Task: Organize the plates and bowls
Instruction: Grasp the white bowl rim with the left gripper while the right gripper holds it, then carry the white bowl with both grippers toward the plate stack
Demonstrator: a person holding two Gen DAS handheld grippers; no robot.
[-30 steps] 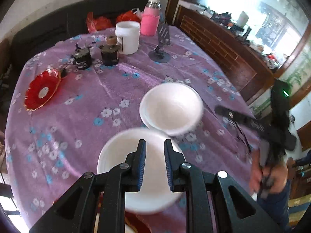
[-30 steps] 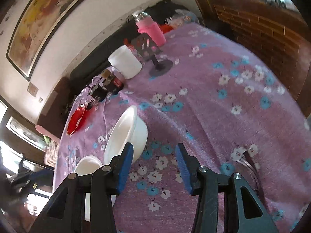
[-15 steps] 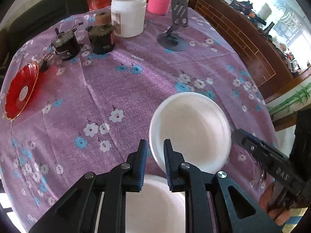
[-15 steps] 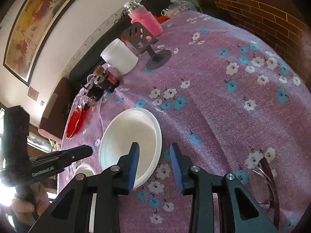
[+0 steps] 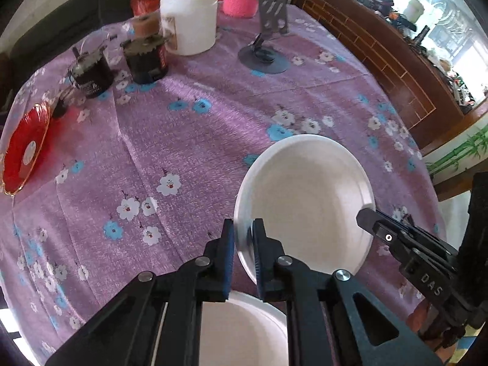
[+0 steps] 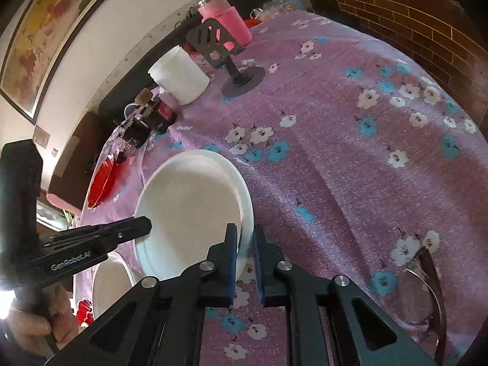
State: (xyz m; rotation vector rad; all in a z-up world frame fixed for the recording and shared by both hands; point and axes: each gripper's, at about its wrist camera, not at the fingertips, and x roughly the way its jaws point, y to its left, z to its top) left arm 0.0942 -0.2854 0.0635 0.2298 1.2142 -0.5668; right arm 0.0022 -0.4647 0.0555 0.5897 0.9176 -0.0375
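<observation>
A white bowl nested on a white plate [image 5: 305, 201] [image 6: 189, 210] rests on the purple flowered tablecloth [image 5: 183, 140]. My left gripper [image 5: 244, 244] is shut on the near left rim, which shows between its blue pads. My right gripper [image 6: 245, 253] is shut on the opposite rim; which layer each one pinches I cannot tell. Each gripper shows in the other's view: the right gripper [image 5: 366, 216] and the left gripper [image 6: 141, 227] at the plate's edges. A second white bowl [image 5: 244, 329] [image 6: 109, 280] lies closer to the table's near edge. A red dish [image 5: 27, 149] [image 6: 103, 183] sits far left.
At the back stand a white tub [image 5: 189, 21], a pink-sleeved bottle [image 6: 225, 15], a dark phone stand [image 5: 265, 58] and two dark jars [image 5: 146, 58] [image 5: 91, 73]. Eyeglasses [image 6: 427, 289] lie near the right edge. A brick wall [image 6: 411, 24] runs along the right.
The left gripper has moved forward and down from above the near bowl to the stacked plate's rim. The right gripper's jaws have closed from wide apart onto the opposite rim.
</observation>
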